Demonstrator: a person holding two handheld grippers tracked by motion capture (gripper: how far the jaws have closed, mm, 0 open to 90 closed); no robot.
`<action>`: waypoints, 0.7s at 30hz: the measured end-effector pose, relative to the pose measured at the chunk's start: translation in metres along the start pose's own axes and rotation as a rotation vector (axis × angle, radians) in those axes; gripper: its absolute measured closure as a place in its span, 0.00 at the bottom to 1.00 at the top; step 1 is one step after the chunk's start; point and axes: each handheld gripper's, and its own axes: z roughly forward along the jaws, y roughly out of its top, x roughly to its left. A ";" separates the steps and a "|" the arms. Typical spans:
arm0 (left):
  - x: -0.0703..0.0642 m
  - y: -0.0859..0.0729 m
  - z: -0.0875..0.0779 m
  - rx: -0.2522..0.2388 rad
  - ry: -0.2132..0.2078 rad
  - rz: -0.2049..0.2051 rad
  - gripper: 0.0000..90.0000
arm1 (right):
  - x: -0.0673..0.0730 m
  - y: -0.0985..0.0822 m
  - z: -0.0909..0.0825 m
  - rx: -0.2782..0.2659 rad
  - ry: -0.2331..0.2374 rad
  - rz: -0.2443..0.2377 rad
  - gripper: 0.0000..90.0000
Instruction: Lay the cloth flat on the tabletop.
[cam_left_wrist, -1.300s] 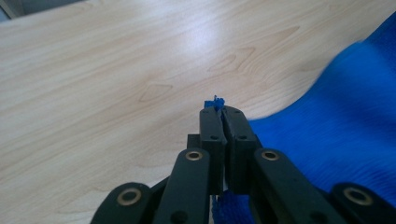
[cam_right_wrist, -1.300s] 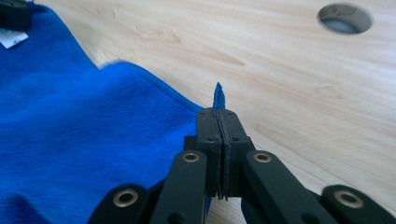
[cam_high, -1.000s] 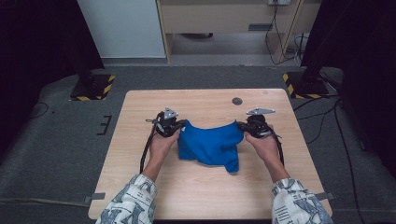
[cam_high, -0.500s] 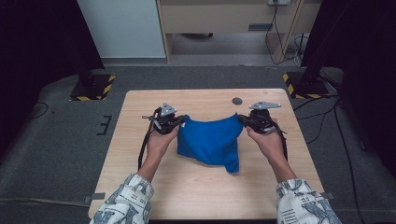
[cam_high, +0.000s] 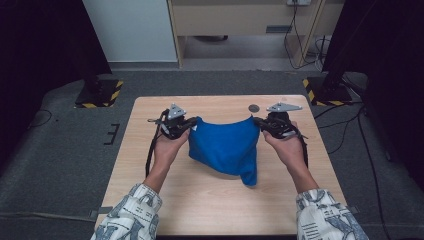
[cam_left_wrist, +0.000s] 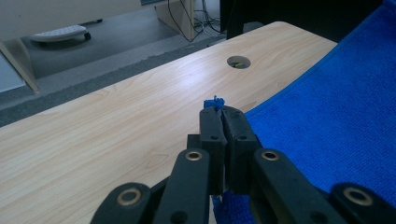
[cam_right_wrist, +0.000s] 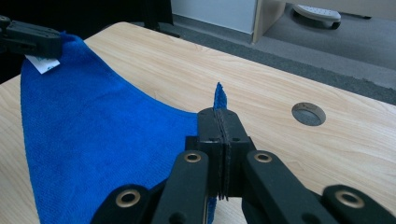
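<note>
I had the blue cloth (cam_high: 225, 147) hanging at mid-desk (cam_high: 150, 200), its top edge sagging between corners. My left claw (cam_high: 192, 123) pinched the nine o'clock corner tight; my right claw (cam_high: 257, 121) clamped the three o'clock one.

Table (cam_high: 200, 210): light wood top w/ rounded corners, standing on grey carpet floor (cam_high: 60, 170). One round cable hole (cam_high: 254, 108) near far edge, right of centre. Blue cloth's (cam_high: 227, 150) low end hangs at the tabletop; contact unclear.
</note>
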 end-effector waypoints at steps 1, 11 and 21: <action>0.000 0.001 -0.002 -0.005 0.001 -0.002 0.97 | 0.001 0.001 -0.001 -0.005 0.000 0.004 0.99; -0.003 0.010 -0.016 -0.033 -0.007 -0.001 0.97 | 0.006 0.013 -0.017 -0.047 0.014 -0.001 0.99; -0.013 0.028 -0.038 -0.070 -0.013 0.024 0.97 | 0.016 0.027 -0.034 -0.084 0.028 -0.021 0.99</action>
